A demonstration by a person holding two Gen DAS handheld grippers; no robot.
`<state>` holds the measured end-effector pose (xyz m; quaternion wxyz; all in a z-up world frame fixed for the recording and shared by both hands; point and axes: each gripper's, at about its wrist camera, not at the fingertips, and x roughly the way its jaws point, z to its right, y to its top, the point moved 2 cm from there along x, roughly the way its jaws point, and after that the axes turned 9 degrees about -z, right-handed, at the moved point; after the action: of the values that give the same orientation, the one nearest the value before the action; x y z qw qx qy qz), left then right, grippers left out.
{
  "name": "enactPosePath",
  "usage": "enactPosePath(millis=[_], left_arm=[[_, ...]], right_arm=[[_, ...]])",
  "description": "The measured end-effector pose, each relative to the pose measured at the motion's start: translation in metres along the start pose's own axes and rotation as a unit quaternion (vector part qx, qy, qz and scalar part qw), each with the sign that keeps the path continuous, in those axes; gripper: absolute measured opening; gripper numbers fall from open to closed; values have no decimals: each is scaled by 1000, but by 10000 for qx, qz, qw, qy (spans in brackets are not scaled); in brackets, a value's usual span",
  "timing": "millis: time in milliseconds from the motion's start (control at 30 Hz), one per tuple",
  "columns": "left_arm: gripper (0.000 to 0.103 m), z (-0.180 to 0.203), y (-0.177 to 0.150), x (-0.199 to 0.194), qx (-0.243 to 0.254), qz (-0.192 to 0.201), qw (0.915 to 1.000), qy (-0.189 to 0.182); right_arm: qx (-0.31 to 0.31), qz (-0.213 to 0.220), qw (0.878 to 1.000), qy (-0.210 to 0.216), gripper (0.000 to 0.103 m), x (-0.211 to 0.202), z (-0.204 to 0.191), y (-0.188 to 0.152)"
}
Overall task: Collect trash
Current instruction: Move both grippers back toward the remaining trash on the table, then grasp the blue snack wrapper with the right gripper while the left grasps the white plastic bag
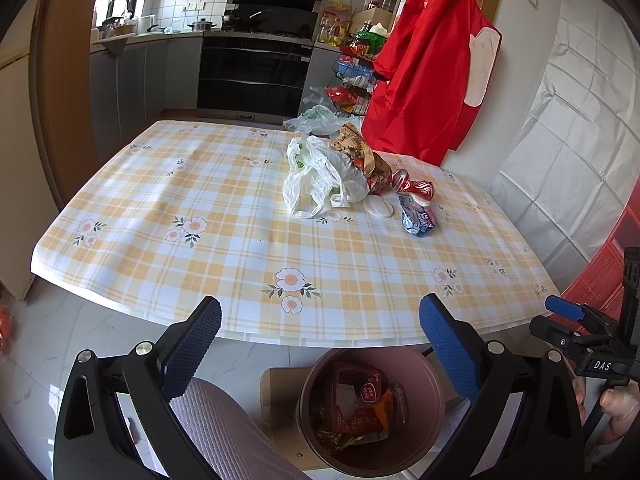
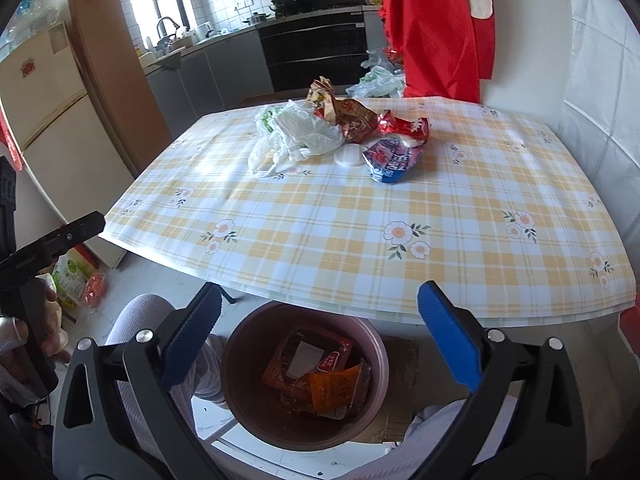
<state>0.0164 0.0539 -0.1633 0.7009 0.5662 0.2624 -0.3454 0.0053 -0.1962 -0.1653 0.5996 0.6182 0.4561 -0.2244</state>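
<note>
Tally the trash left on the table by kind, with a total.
White plastic bag: 1
Brown-and-red paper wrapper: 1
Red snack wrapper: 1
Blue snack wrapper: 1
White round lid: 1
Total: 5

"DAS" on right gripper (image 1: pixel 576 322)

A glossy, smooth plastic-looking tablecloth (image 2: pixel 360 232) in a check print covers the table. On it, toward its far side, lie a thin, crinkled translucent plastic bag (image 2: pixel 296 132), crumpled brown paper wrapping (image 2: pixel 352 118), shiny foil-like wrappers (image 2: pixel 404 126) and a matt white plastic lid (image 2: pixel 351 156). Below its near edge stands a matt pink plastic bin (image 2: pixel 248 412). The gripper pads (image 2: pixel 448 336) are ribbed blue rubber.
</note>
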Motion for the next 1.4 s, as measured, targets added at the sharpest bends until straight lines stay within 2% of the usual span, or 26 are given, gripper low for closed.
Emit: enactPosePath(millis=[433, 733, 933, 1133, 1233, 1400], left_arm=[[97, -14, -7, 41, -176, -461, 9988, 51], [97, -22, 10, 65, -292, -570, 9979, 90], [97, -24, 25, 86, -262, -638, 9975, 147], [97, -22, 44, 110, -197, -651, 9976, 119], [97, -22, 51, 119, -178, -637, 9978, 88], [97, -25, 61, 138, -164, -675, 9975, 135]], right_arm=[[538, -363, 9973, -339, 97, 39, 33, 0], [734, -334, 9958, -429, 97, 60, 53, 24], [735, -93, 9968, -293, 97, 72, 67, 50], [842, 292, 9960, -62, 96, 106, 96, 96], [934, 208, 9954, 43, 81, 137, 111, 123], [1240, 67, 9922, 84, 76, 185, 134, 163]])
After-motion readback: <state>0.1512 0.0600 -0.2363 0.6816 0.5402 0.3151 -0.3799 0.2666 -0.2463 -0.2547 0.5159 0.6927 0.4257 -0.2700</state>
